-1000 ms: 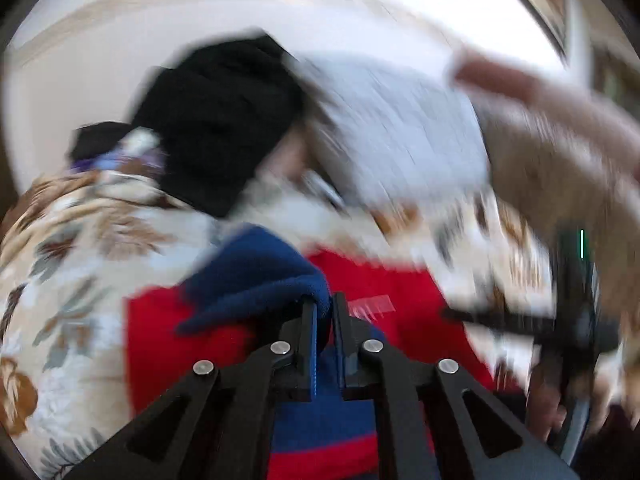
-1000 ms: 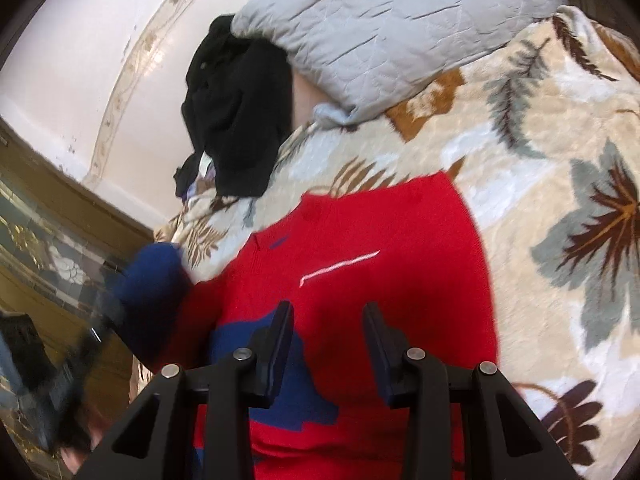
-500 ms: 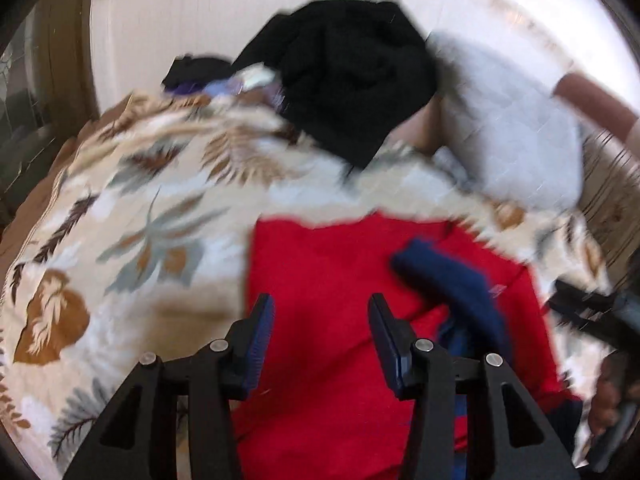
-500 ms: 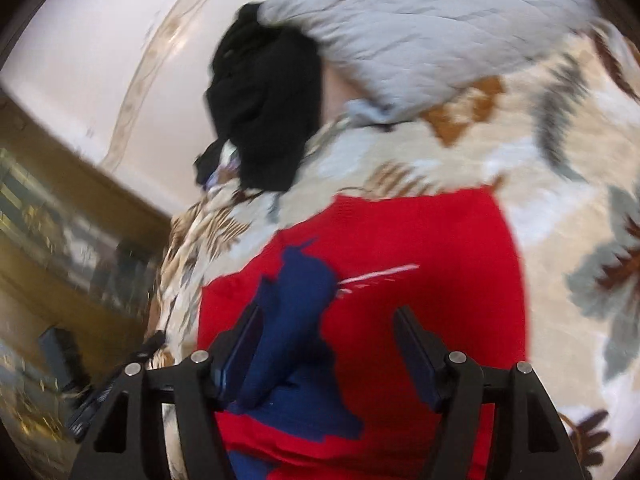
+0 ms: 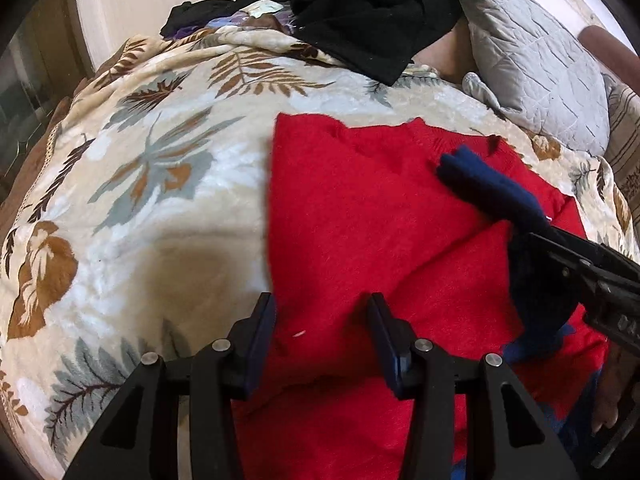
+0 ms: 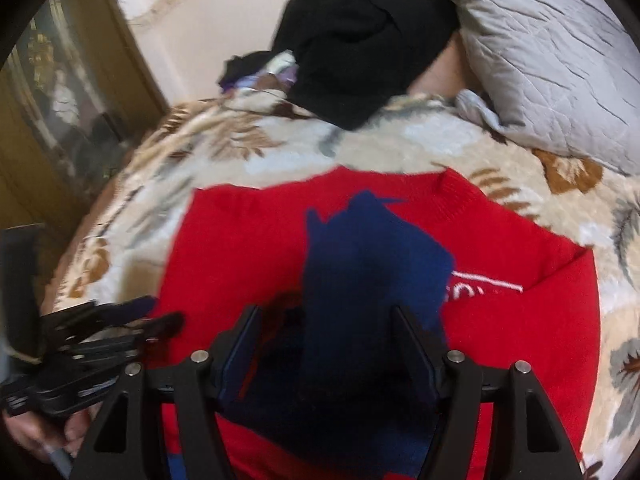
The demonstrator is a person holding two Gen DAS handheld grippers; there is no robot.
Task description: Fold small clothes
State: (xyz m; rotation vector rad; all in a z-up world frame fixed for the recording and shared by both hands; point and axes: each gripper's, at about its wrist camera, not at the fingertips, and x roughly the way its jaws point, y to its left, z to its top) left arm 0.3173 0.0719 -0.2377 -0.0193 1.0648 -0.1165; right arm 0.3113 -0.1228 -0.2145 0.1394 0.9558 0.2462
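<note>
Left wrist view has the left claw (image 5: 322,330) spread wide and holding nothing, hovering over the red sweater (image 5: 360,216) laid flat on the leaf-print blanket (image 5: 152,184). Right claw (image 6: 324,344) also gapes wide, the navy sleeve (image 6: 372,264) lying loose between its fingers, across the sweater's chest. Beyond, a black garment (image 5: 372,12) sits beside a grey pillow (image 5: 532,60).

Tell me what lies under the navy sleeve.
The navy sleeve lies across the red sweater, hiding part of its white lettering. The sweater rests on the leaf-print blanket. Anything beneath the sweater is covered.
</note>
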